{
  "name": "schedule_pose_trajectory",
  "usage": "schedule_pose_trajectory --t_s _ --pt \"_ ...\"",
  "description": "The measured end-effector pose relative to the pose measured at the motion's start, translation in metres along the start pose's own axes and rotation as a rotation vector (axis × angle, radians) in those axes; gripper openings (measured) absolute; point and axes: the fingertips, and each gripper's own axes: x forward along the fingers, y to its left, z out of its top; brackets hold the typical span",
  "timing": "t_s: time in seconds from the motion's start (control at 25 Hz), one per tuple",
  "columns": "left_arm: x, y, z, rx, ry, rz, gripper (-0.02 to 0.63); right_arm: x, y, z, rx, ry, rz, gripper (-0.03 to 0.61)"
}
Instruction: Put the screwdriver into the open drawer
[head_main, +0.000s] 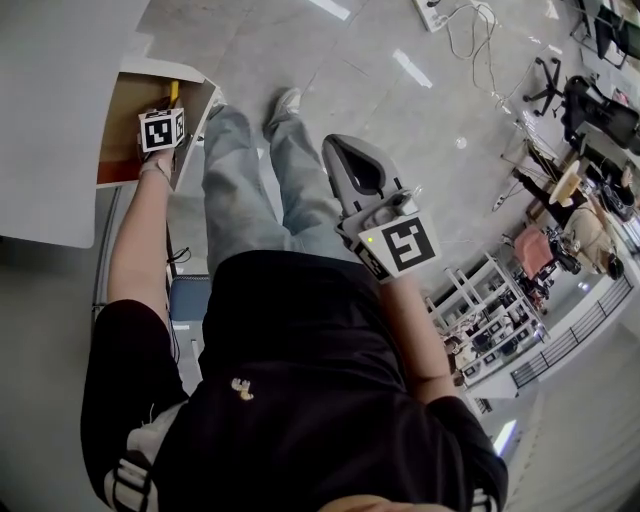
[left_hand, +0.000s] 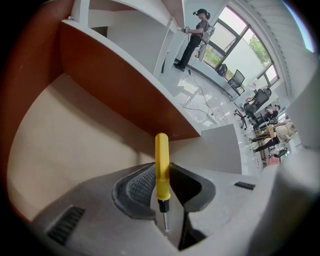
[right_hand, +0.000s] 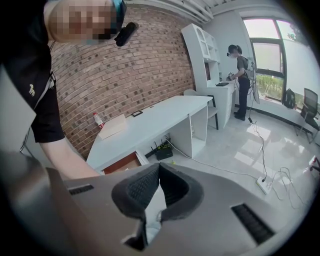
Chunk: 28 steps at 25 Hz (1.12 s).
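Underfoot, a pale grey floor (head_main: 420, 110); at the left of the head view, a white tabletop (head_main: 50, 130). Below its edge, the open drawer (head_main: 125, 115), pulled out, with red-brown walls and a pale bottom (the marker cube of the left gripper sits right over it in the head view).

Judged most of the way through the task: screwdriver over the drawer's opening, held above the pale bottom rather than lying on it. Left to do, by the look of things: lower it, part the grip, let it settle on the bottom, draw the hand clear. Not yet released.

Stretched forward and down from the shoulder, the left arm (head_main: 135, 240), hand over the drawer. Bent at the elbow and held out in front of the body above the legs (head_main: 250, 200), the right arm (head_main: 420, 330), well apart from the drawer and seemingly idle.

Closed narrowly on the screwdriver (left_hand: 161, 150), the left tongs (left_hand: 162, 170): pads on the lower part of the yellow handle, handle pointing away toward the drawer's far wall, thin metal shaft running back between the pads. Drawn together at the tips with nothing between them, the right tongs (right_hand: 159, 167).
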Motion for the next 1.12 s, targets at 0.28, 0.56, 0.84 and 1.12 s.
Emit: schedule_pose_trajectory --t_s 0.28,0.56,0.84,1.12 --pt "0.006 -0.003 -0.009 0.035 0.035 -0.019 0.081 -0.005 -0.006 -0.008 0.034 -0.007 -0.023 0.009" --pt "0.002 -0.009 -0.010 0.048 0.025 -0.021 0.081 -0.012 -0.006 -0.017 0.026 -0.007 -0.022 0.009" --pt "-0.028 -0.010 -0.003 0.097 -0.006 0.017 0.081 -0.018 0.007 -0.005 -0.007 -0.048 -0.006 0.009" --pt "-0.067 -0.025 0.017 0.152 -0.062 0.083 0.024 -0.030 0.006 0.013 -0.049 -0.099 0.023 0.009"
